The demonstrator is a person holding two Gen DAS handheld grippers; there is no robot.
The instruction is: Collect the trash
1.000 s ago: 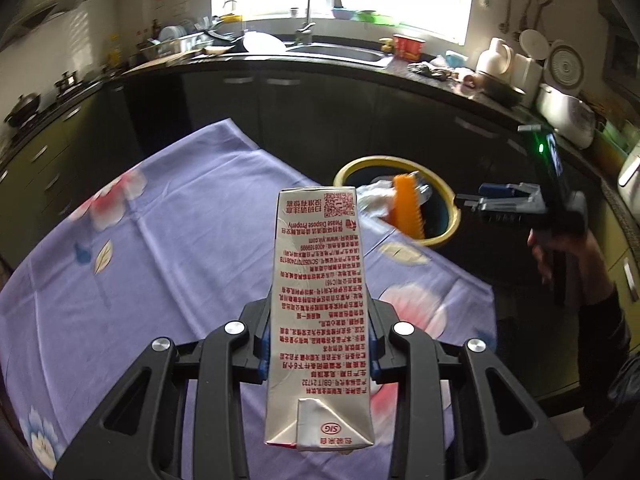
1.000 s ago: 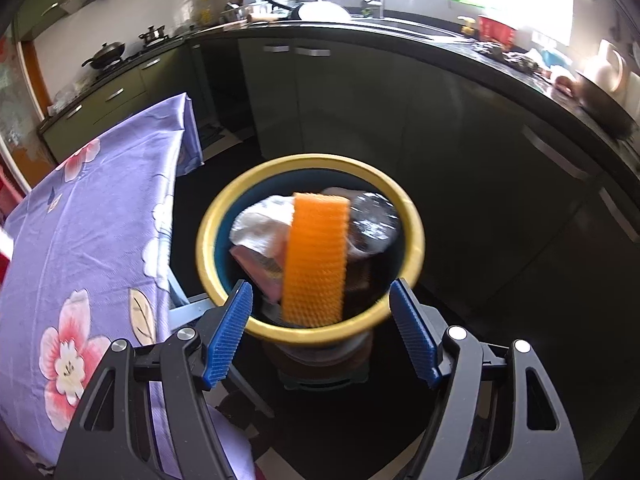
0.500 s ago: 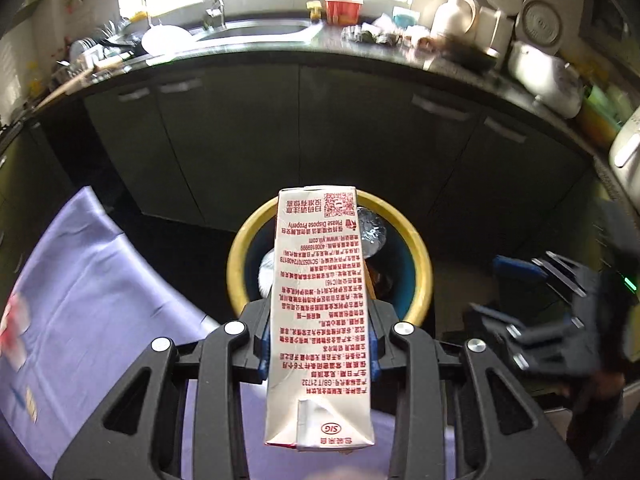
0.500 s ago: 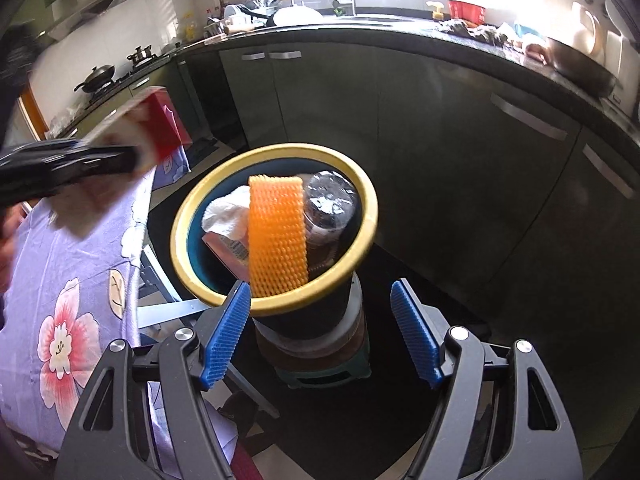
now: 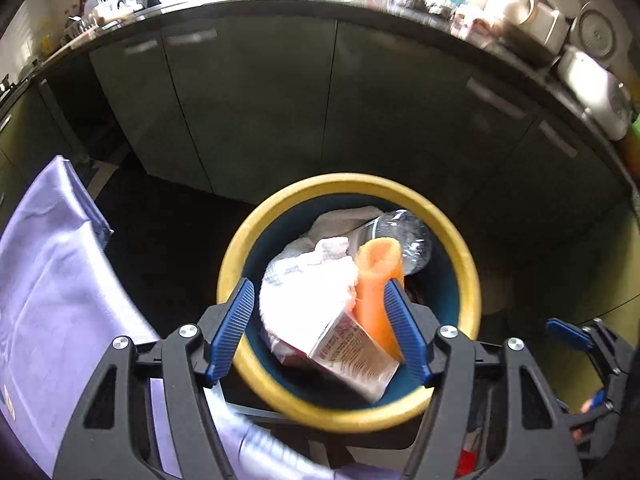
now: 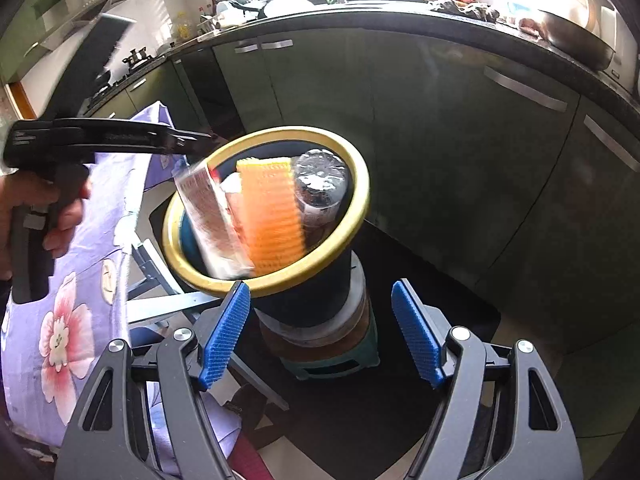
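The left gripper hangs over the yellow-rimmed bin, its jaws opening with nothing pressed between the pads; the carton is free of them, tilted at the near side of the bin's mouth, blurred as if mid-drop in the right wrist view — whether it has settled I cannot tell. It leans against an orange foam sleeve, with white crumpled paper to its left and a clear plastic bottle at the far side. The right gripper stands apart and empty, near the bin's right side; the purple flowered tablecloth lies to the left. The carton looks empty — light, stiff along its folded edges, likely to dent across the broad faces; a grip across the narrow sides at mid-height should suit it. The foam and paper would be soft and light; the bottle smooth, perhaps slippery.
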